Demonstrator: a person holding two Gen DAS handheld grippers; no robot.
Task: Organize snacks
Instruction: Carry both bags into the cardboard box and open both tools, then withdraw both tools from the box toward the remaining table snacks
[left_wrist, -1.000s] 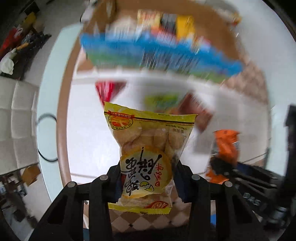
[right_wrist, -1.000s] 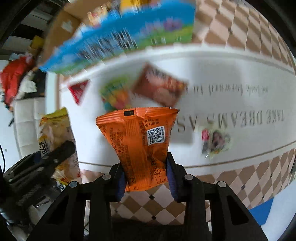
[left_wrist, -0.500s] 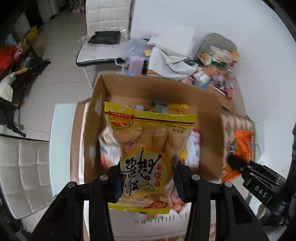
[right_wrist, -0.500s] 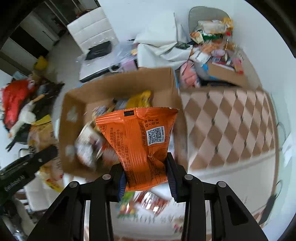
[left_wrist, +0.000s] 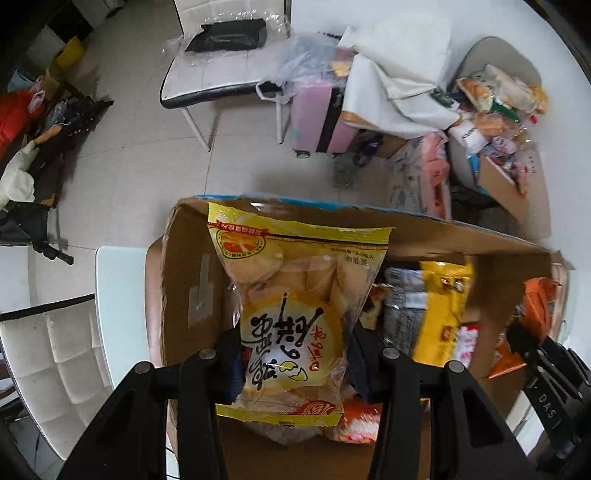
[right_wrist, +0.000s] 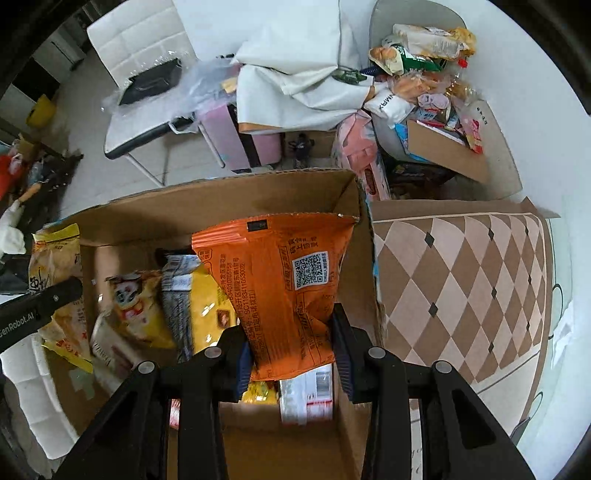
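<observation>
My left gripper (left_wrist: 295, 354) is shut on a yellow bag of egg pastries (left_wrist: 291, 306) and holds it over the left part of an open cardboard box (left_wrist: 184, 266). My right gripper (right_wrist: 291, 347) is shut on an orange snack bag (right_wrist: 280, 280) and holds it over the right part of the same box (right_wrist: 236, 195). Several snack packs lie inside the box, among them a yellow one (left_wrist: 439, 306). In the left wrist view the orange bag (left_wrist: 535, 302) shows at the right edge. In the right wrist view the yellow pastry bag (right_wrist: 55, 266) shows at the left.
The box stands on a table with a brown checked cloth (right_wrist: 461, 280). Behind it are a white chair (left_wrist: 221, 62), a pink suitcase (left_wrist: 317, 122), and a second carton (right_wrist: 443, 151) amid a heap of snacks. A white chair (left_wrist: 55, 339) stands at the left.
Both grippers have carried their bags from above the table surface up and forward over the open box. The box interior now lies right under both bags.
</observation>
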